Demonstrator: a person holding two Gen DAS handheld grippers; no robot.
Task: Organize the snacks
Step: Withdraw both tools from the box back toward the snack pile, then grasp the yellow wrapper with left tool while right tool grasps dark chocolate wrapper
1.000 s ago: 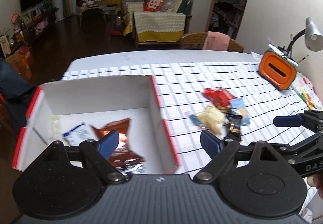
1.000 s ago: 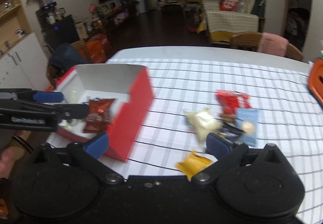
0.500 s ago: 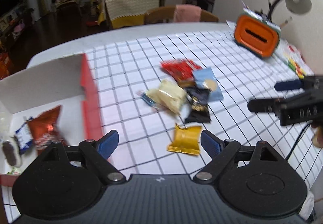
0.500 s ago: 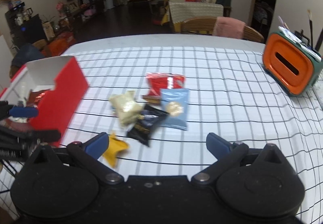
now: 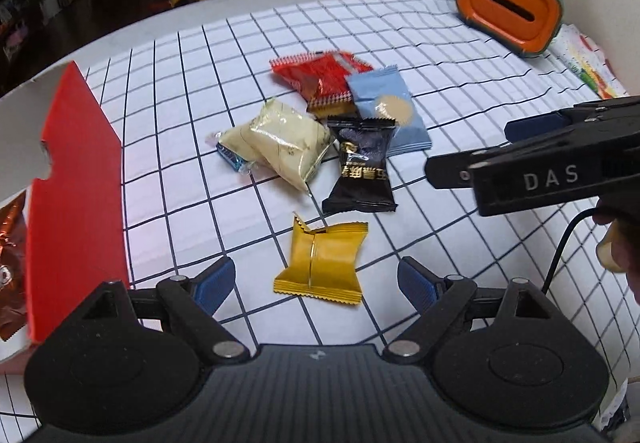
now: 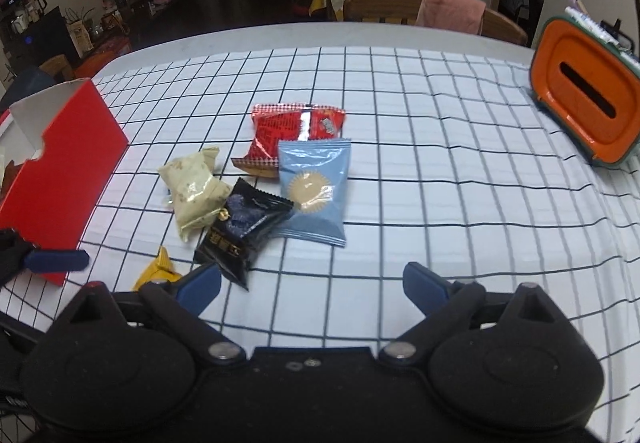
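Left gripper (image 5: 316, 279) spread wide, nothing gripped, yellow packet (image 5: 322, 263) lying on the cloth between its fingertips. Right gripper (image 6: 312, 285) released too, jaws have just been closing a little, only bare checked cloth (image 6: 440, 203) between them. Black packet (image 6: 244, 229) at 11 o'clock of it, cream packet (image 6: 194, 193) beside, blue packet (image 6: 314, 189) at 12, red packet (image 6: 294, 131) behind. Red box (image 6: 64, 171) at 9–10.

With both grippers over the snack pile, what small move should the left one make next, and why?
Probably lower the left gripper onto the yellow packet and close. Its jaws stand open and empty, the packet lies apart from the pile, directly between the fingers, and the red box is close by.
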